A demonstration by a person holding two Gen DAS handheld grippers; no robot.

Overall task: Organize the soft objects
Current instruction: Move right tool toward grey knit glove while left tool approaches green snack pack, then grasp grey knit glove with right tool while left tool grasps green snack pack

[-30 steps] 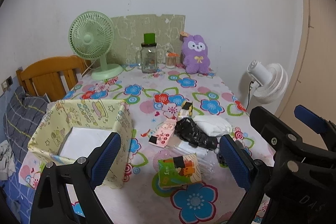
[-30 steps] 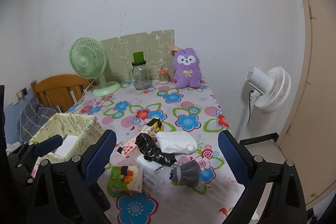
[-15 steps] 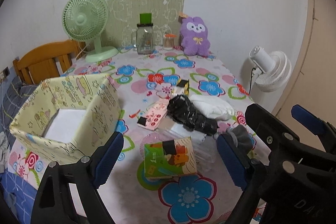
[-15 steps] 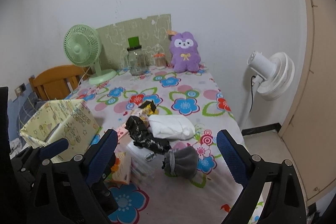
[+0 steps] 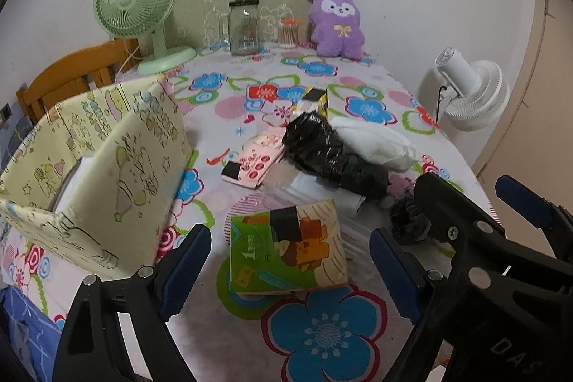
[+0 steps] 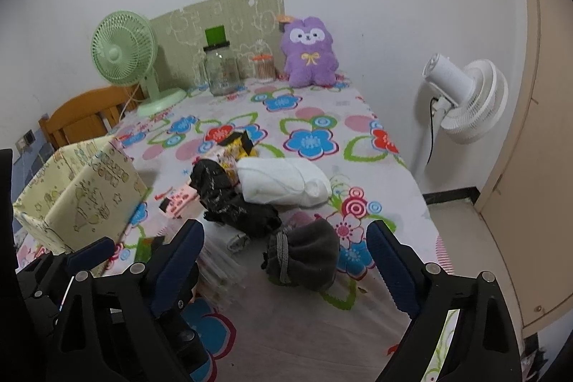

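**Operator:** What has changed in the last second?

**Technician:** Both grippers have descended toward the pile of soft objects on the floral tablecloth [image 5: 322,332]. The left gripper [image 5: 290,260] now frames the green tissue pack [image 5: 286,253], which fills more of its view than before. The right gripper [image 6: 284,256] now frames the grey pouch [image 6: 304,256]. The right jaws have just been closing slightly, with nothing pressed between them; the left jaws stand wide, also empty. In his judgement the approach is under way and no item has been grasped.

**Operator:** Where do the items lie?

**Technician:** All references are to the yellow storage box [image 5: 107,174]. The tissue pack lies just right of it. The black bag [image 5: 333,156], the white bundle [image 5: 376,142] and the grey pouch lie further right. Nothing from the pile appears to be in the box.

**Operator:** How do the views differ?

**Technician:** The left wrist view shows the tissue pack whole, while the grey pouch is half hidden behind the right gripper. The right wrist view shows the pouch whole; the tissue pack is almost hidden.
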